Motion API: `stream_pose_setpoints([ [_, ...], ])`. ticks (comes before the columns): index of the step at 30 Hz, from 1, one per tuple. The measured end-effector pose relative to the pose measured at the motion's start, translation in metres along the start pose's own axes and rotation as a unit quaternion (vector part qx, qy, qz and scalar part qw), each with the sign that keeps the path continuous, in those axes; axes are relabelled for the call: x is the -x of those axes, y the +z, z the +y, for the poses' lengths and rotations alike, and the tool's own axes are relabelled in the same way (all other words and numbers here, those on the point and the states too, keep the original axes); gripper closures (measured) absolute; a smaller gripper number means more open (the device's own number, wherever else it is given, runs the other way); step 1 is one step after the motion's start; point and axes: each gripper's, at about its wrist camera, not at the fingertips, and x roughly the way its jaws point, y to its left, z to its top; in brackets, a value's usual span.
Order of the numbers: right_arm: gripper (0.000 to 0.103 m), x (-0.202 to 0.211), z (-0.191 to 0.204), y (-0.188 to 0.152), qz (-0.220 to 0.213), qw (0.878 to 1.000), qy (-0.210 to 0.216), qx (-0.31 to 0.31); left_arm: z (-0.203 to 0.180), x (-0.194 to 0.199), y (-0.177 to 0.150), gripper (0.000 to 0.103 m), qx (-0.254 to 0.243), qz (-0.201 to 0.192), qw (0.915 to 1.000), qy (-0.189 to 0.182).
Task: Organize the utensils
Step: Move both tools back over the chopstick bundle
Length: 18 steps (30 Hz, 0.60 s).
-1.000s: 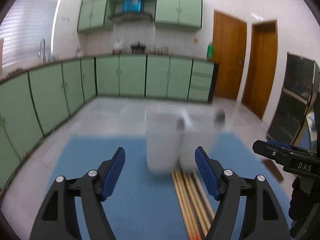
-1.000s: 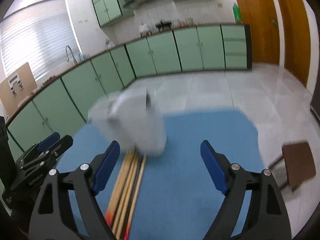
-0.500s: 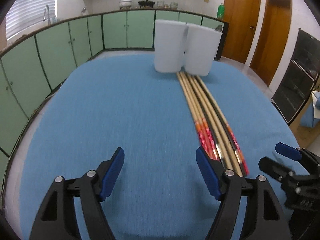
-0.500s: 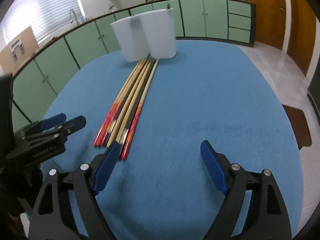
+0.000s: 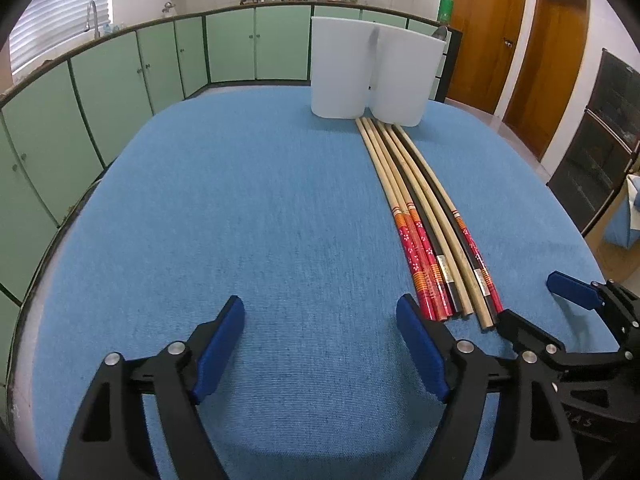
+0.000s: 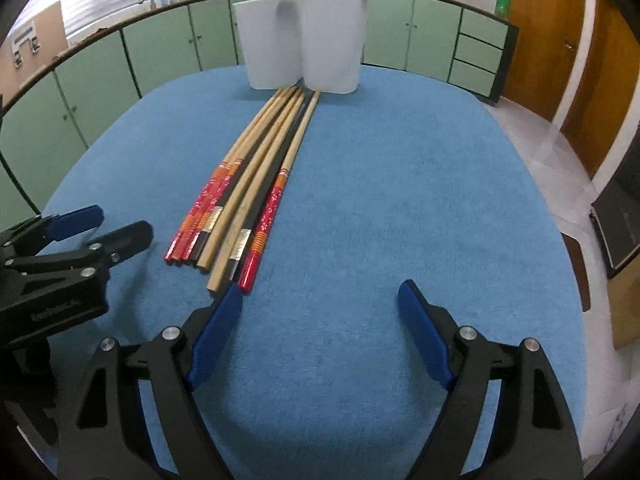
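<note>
Two white cups (image 5: 368, 76) stand side by side and touching at the far end of a table covered in blue cloth (image 5: 248, 208), in front of green kitchen cabinets (image 5: 256, 48). From their base a bundle of chopsticks (image 5: 420, 216) runs straight back toward the cameras, lying flat on the cloth and packed closely together: some plain wood, some black, several with red patterned ends nearest the grippers. The left gripper (image 5: 320, 344) hovers over bare cloth with its fingers apart and nothing between them, its right finger just beside the near chopstick ends. The right gripper (image 6: 320, 328) is likewise spread wide and holds nothing, its left finger close to the red ends of the bundle.
</note>
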Motion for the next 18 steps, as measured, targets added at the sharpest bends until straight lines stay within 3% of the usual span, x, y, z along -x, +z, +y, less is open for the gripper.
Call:
stream_pose_setpoints([
  [3,0.028,0.003,-0.009,-0.001,-0.005,1.0,-0.012,-0.008,0.002,0.001,-0.001,0.025,0.003,0.0,1.0,-0.001],
  [8,0.04,0.006,-0.013,0.0,-0.011,0.999,0.045,-0.028,-0.002,0.0,-0.002,0.024,-0.004,0.001,1.0,0.003],
  [14,0.068,0.001,-0.002,0.002,-0.011,0.998,0.055,-0.012,-0.001,0.0,-0.002,0.023,-0.004,0.001,1.0,0.001],
  [16,0.087,0.001,-0.003,0.003,-0.012,0.998,0.063,-0.016,-0.003,-0.001,-0.002,0.023,-0.008,0.003,1.0,0.004],
  [18,0.097,0.001,-0.006,0.003,-0.011,0.997,0.073,-0.02,-0.005,-0.001,-0.002,0.022,-0.013,0.003,0.9999,0.005],
])
